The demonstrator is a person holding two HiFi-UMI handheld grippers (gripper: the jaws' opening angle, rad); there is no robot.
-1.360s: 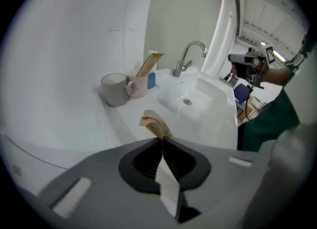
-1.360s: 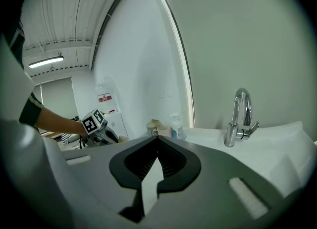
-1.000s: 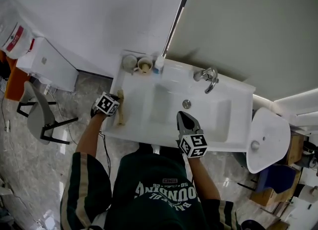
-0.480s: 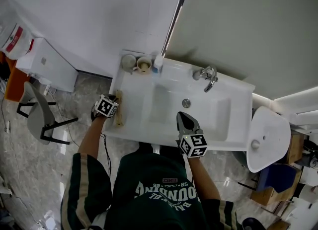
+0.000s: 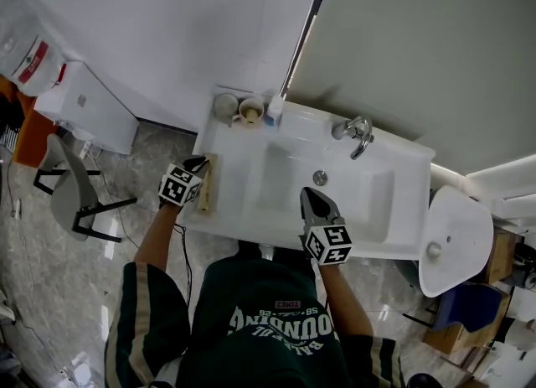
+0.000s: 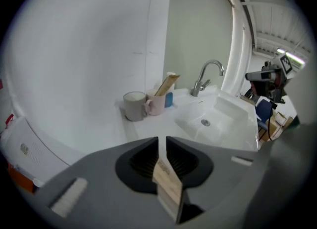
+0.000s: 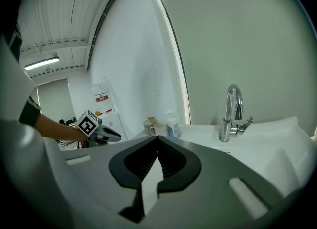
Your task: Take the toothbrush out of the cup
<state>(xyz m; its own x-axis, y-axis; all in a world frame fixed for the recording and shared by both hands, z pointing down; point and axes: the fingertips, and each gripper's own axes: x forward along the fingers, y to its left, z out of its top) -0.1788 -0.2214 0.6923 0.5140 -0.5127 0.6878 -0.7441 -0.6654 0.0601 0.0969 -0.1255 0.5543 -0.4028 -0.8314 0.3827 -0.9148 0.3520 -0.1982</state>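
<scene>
The white sink (image 5: 237, 158) fills the space in front of the person, with the tap (image 5: 358, 132) at the back. Both grippers are over its near side.

The right gripper (image 5: 311, 195) hangs over the basin's front edge. Its jaws meet at the tips with nothing between them.

The left gripper (image 5: 195, 163) is at the counter's left end. In its own view its jaws (image 6: 162, 141) have just been opening and stand a little apart. The toothbrush (image 6: 167, 186) shows through the gap, and the pads don't look to be pressing on it.

From above, the toothbrush (image 5: 206, 183) lies flat along the counter's left edge, just beside that gripper and well apart from the two cups in the back corner.

The grey cup (image 6: 133, 105) looks empty. The pink cup (image 6: 157, 103) has a tan stick (image 6: 166, 83) leaning in it, and I can't tell whether that's a second brush.

This looks like the letting-go step, with the brush already out and set down. Next, the left gripper needs to lift straight away so the jaws don't drag the brush off the edge. If the stick is another brush, it should be gripped above the rim and pulled up without tipping the cup.
</scene>
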